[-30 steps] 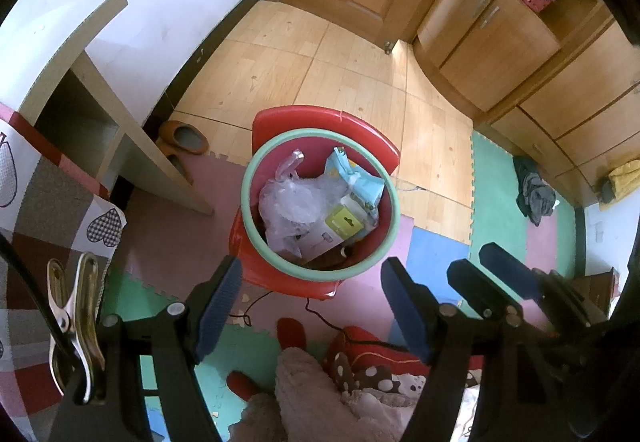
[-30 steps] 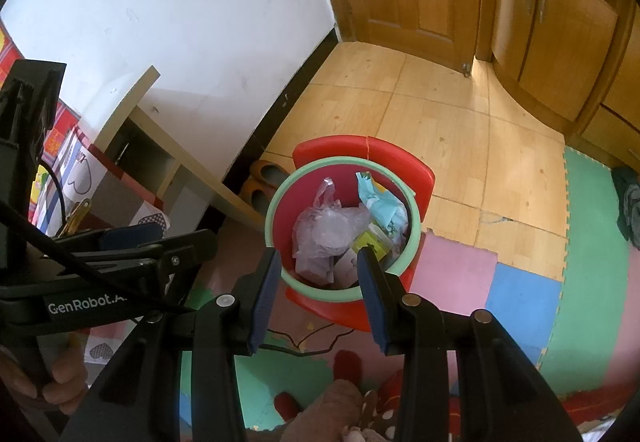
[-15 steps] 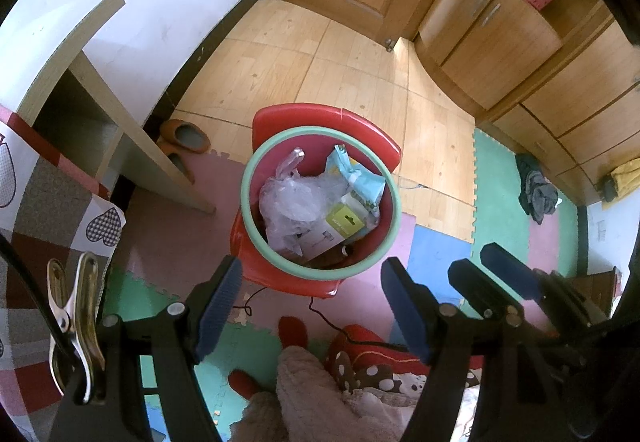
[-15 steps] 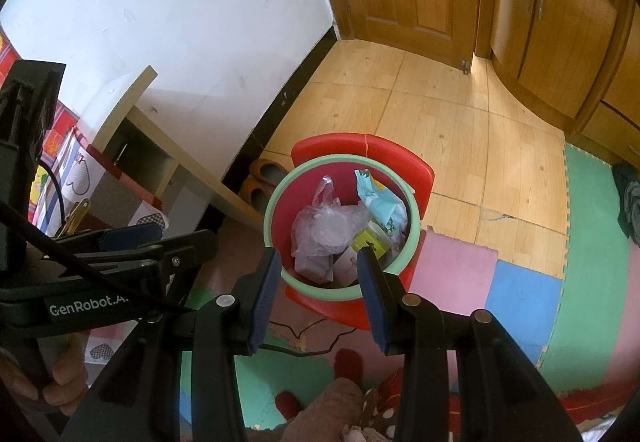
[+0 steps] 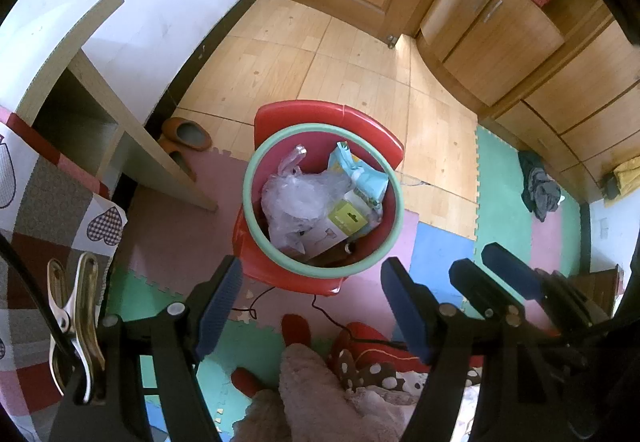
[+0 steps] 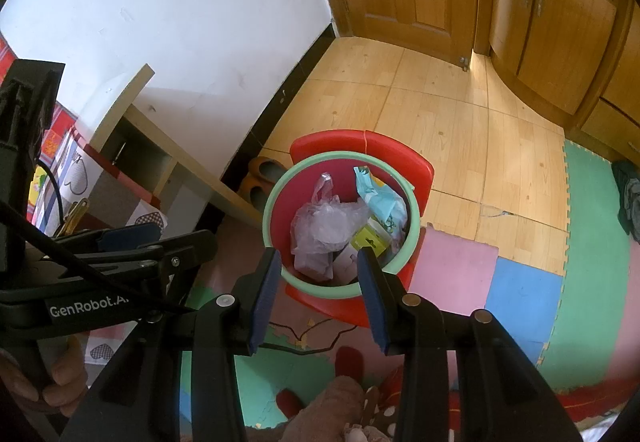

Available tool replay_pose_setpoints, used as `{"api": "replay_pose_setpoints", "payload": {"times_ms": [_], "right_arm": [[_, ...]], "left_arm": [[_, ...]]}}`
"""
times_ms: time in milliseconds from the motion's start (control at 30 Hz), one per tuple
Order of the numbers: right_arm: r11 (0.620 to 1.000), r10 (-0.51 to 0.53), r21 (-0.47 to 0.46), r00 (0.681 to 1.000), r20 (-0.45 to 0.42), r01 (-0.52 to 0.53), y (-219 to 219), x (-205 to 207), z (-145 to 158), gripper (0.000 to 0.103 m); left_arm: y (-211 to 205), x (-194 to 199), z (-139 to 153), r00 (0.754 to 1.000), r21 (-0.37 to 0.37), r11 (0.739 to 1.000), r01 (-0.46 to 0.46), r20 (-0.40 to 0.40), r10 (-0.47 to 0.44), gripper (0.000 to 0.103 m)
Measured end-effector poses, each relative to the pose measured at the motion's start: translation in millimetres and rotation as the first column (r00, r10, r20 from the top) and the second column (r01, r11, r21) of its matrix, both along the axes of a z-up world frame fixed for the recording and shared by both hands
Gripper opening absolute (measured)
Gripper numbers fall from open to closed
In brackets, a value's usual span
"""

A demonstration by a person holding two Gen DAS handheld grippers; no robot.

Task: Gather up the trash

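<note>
Grippers poised above a full trash bin

Left gripper (image 5: 310,298) hangs spread wide and right gripper (image 6: 316,290) half spread, both with nothing between the jaws, both aimed down at the red bin (image 5: 322,198) on the foam mat (image 5: 172,238), probably to line up a grab. Its trash, a clear plastic bag (image 5: 298,198), a blue packet (image 5: 360,176) and a green-labelled box (image 5: 346,220), sits heaped inside the green rim.

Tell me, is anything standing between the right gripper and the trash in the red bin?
Nothing visible does. The right gripper is open and empty above the near rim of the bin, and the plastic bag and wrappers lie uncovered on top inside it.
</note>
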State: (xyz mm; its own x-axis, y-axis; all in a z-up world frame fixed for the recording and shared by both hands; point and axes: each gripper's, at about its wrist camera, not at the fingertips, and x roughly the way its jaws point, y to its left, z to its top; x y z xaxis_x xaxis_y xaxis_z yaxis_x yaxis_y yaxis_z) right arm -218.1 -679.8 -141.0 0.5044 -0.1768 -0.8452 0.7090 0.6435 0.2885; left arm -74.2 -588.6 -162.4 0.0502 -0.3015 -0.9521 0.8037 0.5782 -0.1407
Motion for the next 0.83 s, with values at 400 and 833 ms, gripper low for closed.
{"api": "replay_pose_setpoints", "payload": {"times_ms": [400,833], "right_arm": [[1.0,-0.007,0.008,1.0,-0.006,0.007,0,-2,-4,0.041],[0.999,-0.022,0.029,1.0,-0.01,0.022,-2,-8,-10,0.041]], "left_arm": [[-2,1,-1,1.0,0.007,1.0,-0.003,0.0,0.003,0.075],[1,0,-10,1.0,0.05,0.999,0.005,-0.009,-0.005,0.075]]}}
